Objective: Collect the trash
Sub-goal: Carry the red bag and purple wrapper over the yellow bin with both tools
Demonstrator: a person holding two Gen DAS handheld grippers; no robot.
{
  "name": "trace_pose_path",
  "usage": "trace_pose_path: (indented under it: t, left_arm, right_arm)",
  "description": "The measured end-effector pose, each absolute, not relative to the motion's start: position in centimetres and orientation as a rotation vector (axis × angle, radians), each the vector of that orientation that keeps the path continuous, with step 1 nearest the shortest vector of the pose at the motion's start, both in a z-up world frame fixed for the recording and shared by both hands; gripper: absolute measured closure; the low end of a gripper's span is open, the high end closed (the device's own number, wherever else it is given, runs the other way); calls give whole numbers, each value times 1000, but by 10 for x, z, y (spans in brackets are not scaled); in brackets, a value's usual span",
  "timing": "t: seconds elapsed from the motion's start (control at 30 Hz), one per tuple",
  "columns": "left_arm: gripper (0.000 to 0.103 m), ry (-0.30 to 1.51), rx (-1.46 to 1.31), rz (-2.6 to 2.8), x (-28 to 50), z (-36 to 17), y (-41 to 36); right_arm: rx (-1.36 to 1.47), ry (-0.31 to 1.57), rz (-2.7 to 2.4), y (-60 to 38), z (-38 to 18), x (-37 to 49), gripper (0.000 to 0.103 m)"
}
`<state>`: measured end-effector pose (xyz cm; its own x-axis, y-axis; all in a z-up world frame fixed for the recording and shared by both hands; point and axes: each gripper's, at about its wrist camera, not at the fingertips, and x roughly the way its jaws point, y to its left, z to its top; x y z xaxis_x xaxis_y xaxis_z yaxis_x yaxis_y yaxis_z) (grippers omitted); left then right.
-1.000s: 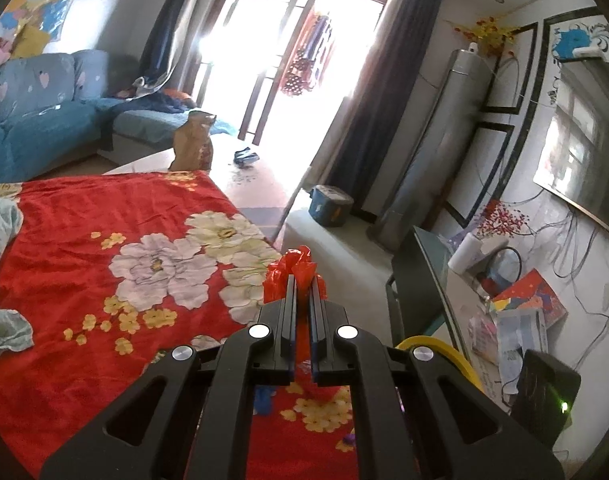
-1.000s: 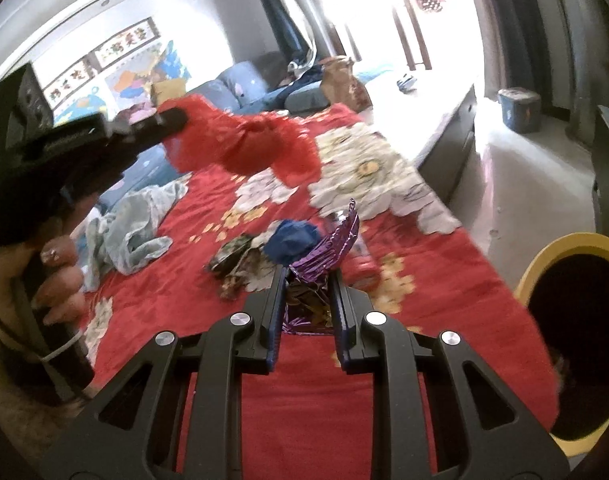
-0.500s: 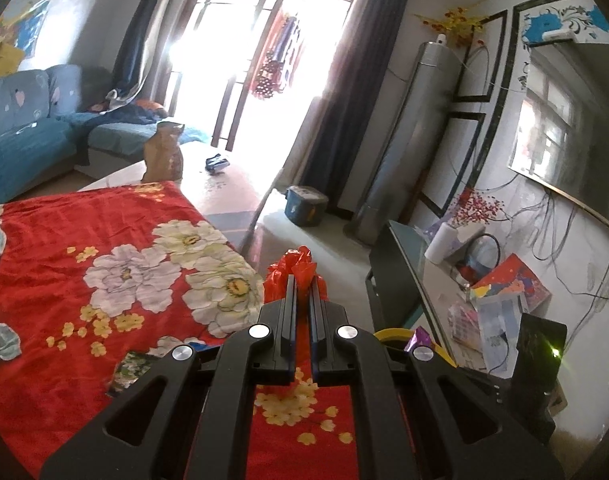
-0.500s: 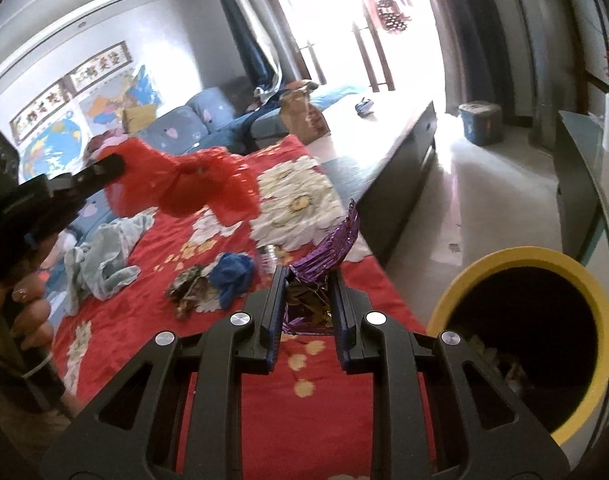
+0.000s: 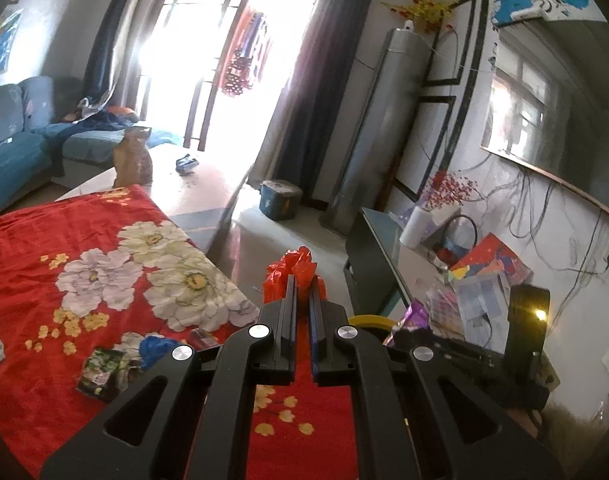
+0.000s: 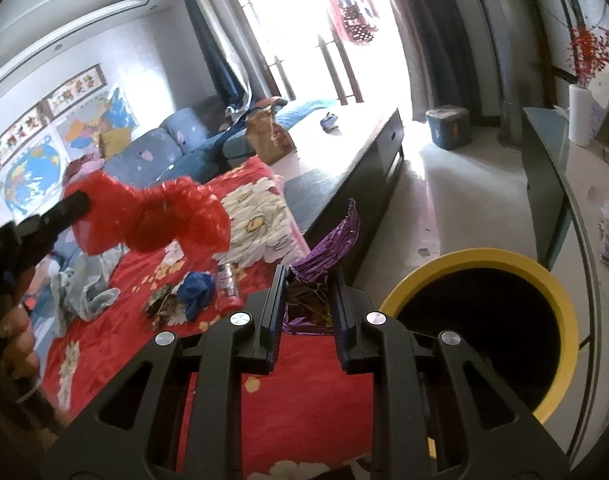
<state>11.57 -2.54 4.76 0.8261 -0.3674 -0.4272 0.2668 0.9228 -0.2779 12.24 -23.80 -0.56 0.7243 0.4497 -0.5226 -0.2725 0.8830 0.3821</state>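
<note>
Purple wrapper [image 6: 328, 252] clamped in right gripper [image 6: 307, 276], crumpled, tail sticking up past the tips. Red bag [image 6: 156, 216] pinched tight in left gripper [image 5: 302, 286], bunched and hanging free above the red cloth [image 6: 316, 396]. Bin [image 6: 480, 260], yellow rim, black inside, now near right of right gripper, mouth mostly in view; a second back only a sliver at the frame edge. Both grippers swung right, off the cloth toward the bin; grips unchanged throughout. From left wrist view, bin rim [image 5: 368, 320] just showing behind the jaws, purple wrapper [image 5: 414, 316] beside it. Judged: carry phase near done, wrapper short of the mouth, not yet over it; release comes next, wrapper first, bag after. Left on cloth, far left of grippers: blue scrap [image 6: 196, 286], dark packet [image 6: 162, 306], can [image 6: 229, 285], pale rag [image 6: 86, 292]. More trips needed.
</note>
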Motion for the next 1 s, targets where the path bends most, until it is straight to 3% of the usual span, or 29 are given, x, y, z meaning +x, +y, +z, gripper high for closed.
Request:
trace_pose_path:
  t: [1.0]
  left_arm:
    - [98, 574, -70, -493, 112, 26, -136]
  right_arm:
    - [379, 602, 120, -351, -16, 128, 87]
